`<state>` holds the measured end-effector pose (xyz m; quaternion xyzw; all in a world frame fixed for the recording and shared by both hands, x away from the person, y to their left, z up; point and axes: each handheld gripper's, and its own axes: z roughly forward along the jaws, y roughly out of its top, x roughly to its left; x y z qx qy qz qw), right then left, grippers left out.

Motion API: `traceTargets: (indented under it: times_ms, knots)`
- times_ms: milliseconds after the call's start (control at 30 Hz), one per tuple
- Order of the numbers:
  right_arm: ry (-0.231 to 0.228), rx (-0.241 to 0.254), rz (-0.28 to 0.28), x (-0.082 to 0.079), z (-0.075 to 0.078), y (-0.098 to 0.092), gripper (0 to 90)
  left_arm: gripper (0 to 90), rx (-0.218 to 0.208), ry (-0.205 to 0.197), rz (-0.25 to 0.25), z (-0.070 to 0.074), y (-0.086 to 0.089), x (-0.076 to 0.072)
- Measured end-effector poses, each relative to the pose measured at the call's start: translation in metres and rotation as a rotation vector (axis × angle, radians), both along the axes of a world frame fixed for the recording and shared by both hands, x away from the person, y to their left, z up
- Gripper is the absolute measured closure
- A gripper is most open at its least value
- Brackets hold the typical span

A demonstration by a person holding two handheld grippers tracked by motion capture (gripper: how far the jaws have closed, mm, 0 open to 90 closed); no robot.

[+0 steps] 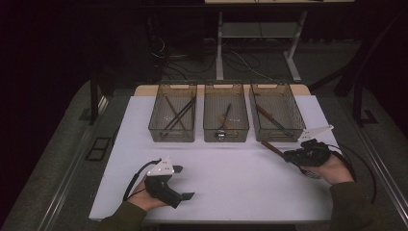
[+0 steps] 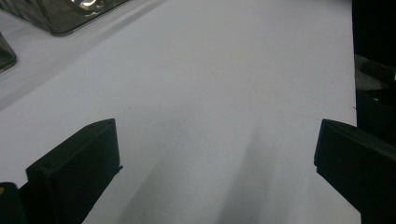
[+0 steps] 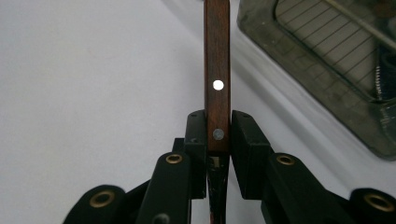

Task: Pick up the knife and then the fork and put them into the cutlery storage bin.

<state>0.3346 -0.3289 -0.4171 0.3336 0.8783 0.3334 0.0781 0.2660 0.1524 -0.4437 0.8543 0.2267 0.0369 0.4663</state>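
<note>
The wooden handle (image 3: 217,70) is clamped between the pads of the right tongs (image 3: 218,135), which press on it from both sides near its lower rivet. It is a slim, dark brown strip with two round metal rivets along its length, and in the right gripper view it runs straight up and away from the pads, over the white surface (image 3: 93,93). Below the pads a dark part of the same tool carries on back into the gripper, too shadowed to make out.

In the high view the handle (image 1: 271,147) slants up and to the left from the right tongs (image 1: 288,155), its far end just in front of the right bin (image 1: 275,113) and close to that bin's near wall. The person's right hand (image 1: 332,168) holds this gripper at the right edge of the surface (image 1: 231,178).

The right bin is one of three clear, smoke-tinted bins in a row at the far side of the surface. It holds another long brown-handled tool. The middle bin (image 1: 226,118) holds a few small utensils, and the left bin (image 1: 173,118) holds several long thin dark sticks lying crossed.

The left tongs (image 1: 185,182) stand wide apart with only bare surface between them, low over the near left part of the surface, held by the left hand (image 1: 151,195). In the left gripper view the two black pads (image 2: 79,163) sit far from each other.
</note>
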Motion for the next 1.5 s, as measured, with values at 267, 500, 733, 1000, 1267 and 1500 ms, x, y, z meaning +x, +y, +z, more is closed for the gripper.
traceTargets:
  times_ms: [267,500,733,1000,1267,1500]
  knots:
    - [-0.019,0.025,-0.018,0.004,0.015,-0.006,76.9,0.0,-0.002,0.001,0.003,0.000,0.000,0.000]
    - [-0.030,0.045,-0.028,0.007,0.022,-0.009,77.0,0.0,-0.008,0.003,0.003,0.000,0.001,0.000]
    - [-0.064,0.054,-0.050,0.022,0.050,-0.013,77.0,0.0,-0.008,0.003,0.004,0.000,0.001,0.000]
    - [-0.056,0.034,-0.083,0.060,0.073,-0.011,77.0,0.0,-0.012,0.004,0.004,0.000,0.001,0.000]
    - [-0.022,0.012,-0.131,0.103,0.080,-0.007,76.9,0.0,-0.024,0.008,0.004,0.000,0.002,0.001]
    - [-0.001,-0.022,-0.151,0.133,0.077,0.001,76.9,0.0,-0.035,0.008,0.006,0.001,0.002,0.000]
